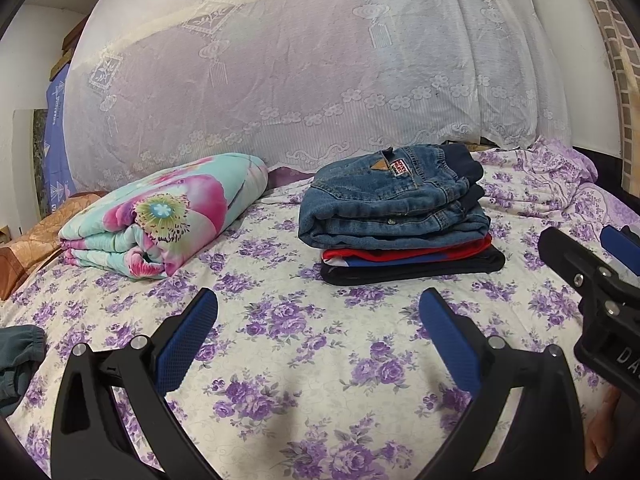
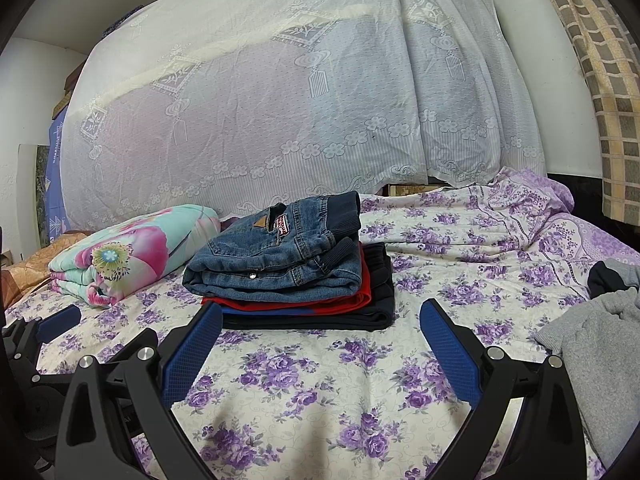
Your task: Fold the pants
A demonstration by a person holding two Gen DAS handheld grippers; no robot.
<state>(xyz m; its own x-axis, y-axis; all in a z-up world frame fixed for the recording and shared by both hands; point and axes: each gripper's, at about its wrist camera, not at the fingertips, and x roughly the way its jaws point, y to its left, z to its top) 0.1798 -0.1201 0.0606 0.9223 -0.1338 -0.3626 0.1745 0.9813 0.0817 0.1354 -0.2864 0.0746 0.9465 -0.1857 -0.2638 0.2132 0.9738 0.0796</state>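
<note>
Folded blue jeans (image 1: pixel 394 204) top a stack of folded clothes, over a red garment (image 1: pixel 404 254) and a black one (image 1: pixel 412 270), on the flowered bedsheet (image 1: pixel 304 344). The stack also shows in the right wrist view (image 2: pixel 280 264). My left gripper (image 1: pixel 318 308) is open and empty, held above the sheet in front of the stack. My right gripper (image 2: pixel 322 316) is open and empty, close to the stack's near edge. The right gripper shows at the right edge of the left wrist view (image 1: pixel 592 276). An unfolded grey garment (image 2: pixel 600 344) lies at the right. A dark teal garment (image 1: pixel 18 356) lies at the left.
A rolled floral quilt (image 1: pixel 160 216) lies left of the stack, also in the right wrist view (image 2: pixel 128 252). A white lace cover (image 1: pixel 280 72) drapes over a tall bulk behind the bed. A checked curtain (image 2: pixel 600 92) hangs at the right.
</note>
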